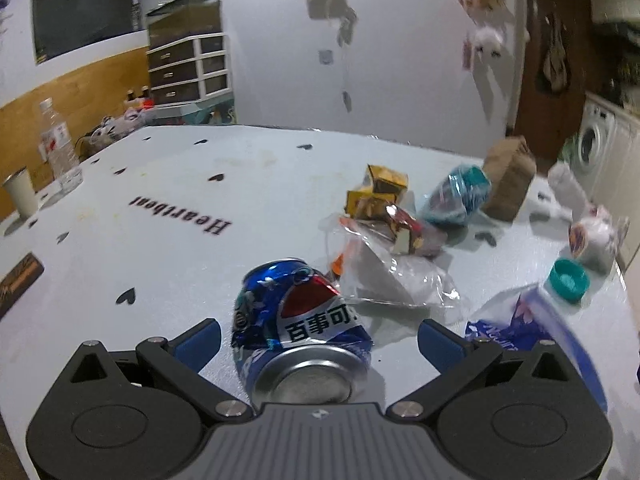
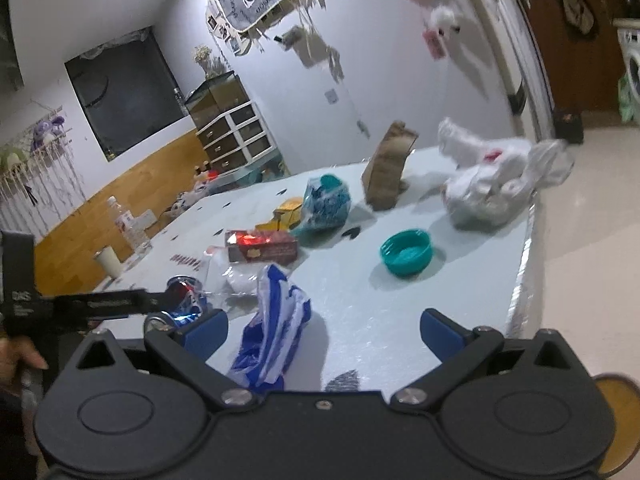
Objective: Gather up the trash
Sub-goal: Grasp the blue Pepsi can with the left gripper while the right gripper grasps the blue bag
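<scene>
A crushed blue Pepsi can (image 1: 304,320) lies on the white table (image 1: 160,240), between the fingers of my left gripper (image 1: 320,340). That gripper is open and neither pad touches the can. My right gripper (image 2: 324,332) is open too, over the table's near edge. A crumpled blue-and-white wrapper (image 2: 276,328) lies between its fingers, close to the left one. Beyond are a clear plastic bag (image 1: 384,276), a red box (image 1: 412,232), a yellow carton (image 1: 380,192), a teal crushed wrapper (image 1: 456,196) and a teal cap (image 2: 406,256).
A brown paper bag (image 2: 390,168) stands at the back, with a white plastic bag (image 2: 496,184) by the table's right edge (image 2: 520,280). A water bottle (image 1: 58,148) and a white cup (image 1: 22,196) stand at the far left. A hand (image 2: 16,360) holds the left gripper's handle.
</scene>
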The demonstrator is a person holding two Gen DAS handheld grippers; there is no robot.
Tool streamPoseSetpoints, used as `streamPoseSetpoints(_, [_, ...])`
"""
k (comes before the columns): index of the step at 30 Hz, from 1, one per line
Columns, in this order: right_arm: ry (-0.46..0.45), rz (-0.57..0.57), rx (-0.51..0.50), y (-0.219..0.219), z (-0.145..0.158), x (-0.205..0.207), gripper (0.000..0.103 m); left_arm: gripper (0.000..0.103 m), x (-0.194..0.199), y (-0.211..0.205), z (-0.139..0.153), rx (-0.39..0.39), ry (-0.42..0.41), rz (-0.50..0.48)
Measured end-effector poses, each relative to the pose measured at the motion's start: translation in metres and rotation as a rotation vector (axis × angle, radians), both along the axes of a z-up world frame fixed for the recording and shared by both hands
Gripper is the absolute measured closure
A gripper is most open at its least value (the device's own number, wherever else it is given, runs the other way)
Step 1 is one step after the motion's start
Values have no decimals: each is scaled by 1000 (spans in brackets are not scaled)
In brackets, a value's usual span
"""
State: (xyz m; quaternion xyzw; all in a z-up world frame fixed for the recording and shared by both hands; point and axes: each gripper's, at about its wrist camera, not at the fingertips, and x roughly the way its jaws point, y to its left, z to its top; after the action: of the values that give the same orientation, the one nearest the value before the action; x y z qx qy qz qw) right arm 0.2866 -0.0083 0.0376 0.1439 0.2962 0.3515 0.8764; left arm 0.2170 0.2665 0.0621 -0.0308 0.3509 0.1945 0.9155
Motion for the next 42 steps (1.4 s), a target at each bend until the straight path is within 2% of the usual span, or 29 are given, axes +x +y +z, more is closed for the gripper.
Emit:
streamPoseSetpoints(2, [30,25,23,4,-3,4,1,4,7,-3,-1,9,22,-16])
streamPoseSetpoints(3, [43,34,33,6,-4,7,2,9,11,-6,-1,16,39,-24])
streamPoseSetpoints(6, [106,60,68,11,-10,15,9,18,22,-16,-3,66,97,-42])
streamPoseSetpoints(10, [166,112,103,21,-17,20,17,19,35,-28,-13,132,179,-64])
streamPoseSetpoints(14, [153,149,83,34,-20,13,21,22,37,-29,-26,186,230,-42])
streamPoseSetpoints(16, [128,159,56,40,-23,9,26,29,33,-25,-28,200,228,-17])
streamPoseSetpoints(18, [100,181,20,46,-24,3,32,46,28,-20,-25,205,211,-2])
streamPoseSetpoints(19, [93,189,6,47,-25,2,38,46,24,-17,-23,200,199,1])
streamPoseSetpoints(22, [49,193,-32,48,-26,-4,51,55,12,-12,-19,152,167,-18])
streamPoseSetpoints(23, [47,196,-34,48,-27,-4,62,56,9,-13,-18,150,153,-17])
streamPoseSetpoints(26, [43,209,-36,44,-28,-4,71,63,-8,-14,-12,107,78,-26])
streamPoseSetpoints(35, [-76,198,-94,30,-21,-18,78,69,-54,-35,0,-161,-137,-118])
streamPoseSetpoints(42, [-101,130,-103,8,-16,-15,78,70,-90,-62,-1,-428,-321,-263])
